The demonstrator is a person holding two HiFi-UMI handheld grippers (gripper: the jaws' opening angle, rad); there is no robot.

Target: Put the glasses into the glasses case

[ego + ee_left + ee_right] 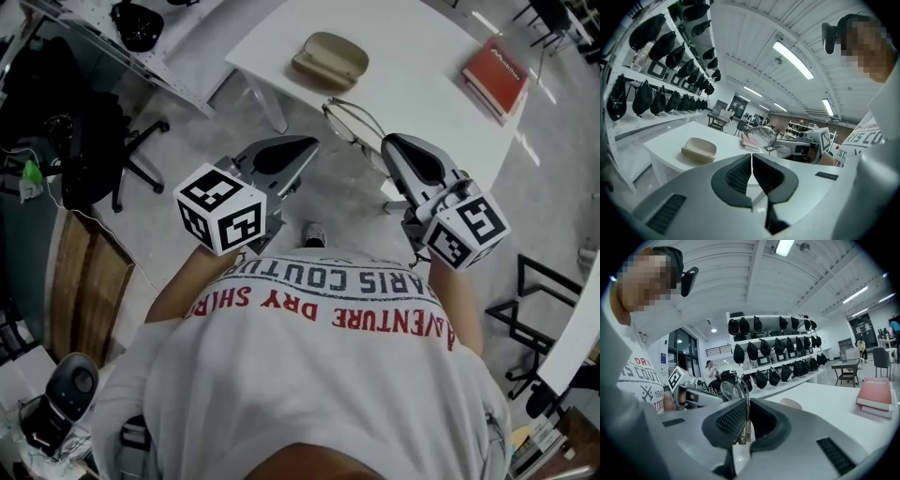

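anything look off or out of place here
Nothing is spilled or broken. One snag: the glasses case on the table looks closed, while the glasses hang in the air by the table's edge, pinched by one temple in the right hand-held gripper.

- Head view: overhead, steeply down past white shirt (319, 375); white table (412, 66) beyond, farther off.
- Left gripper view: low, near-level along own jaws, facing white table and glasses case (699, 149).
- Right gripper view: same low angle; shares white table, likely glasses case too, half hidden behind jaws.
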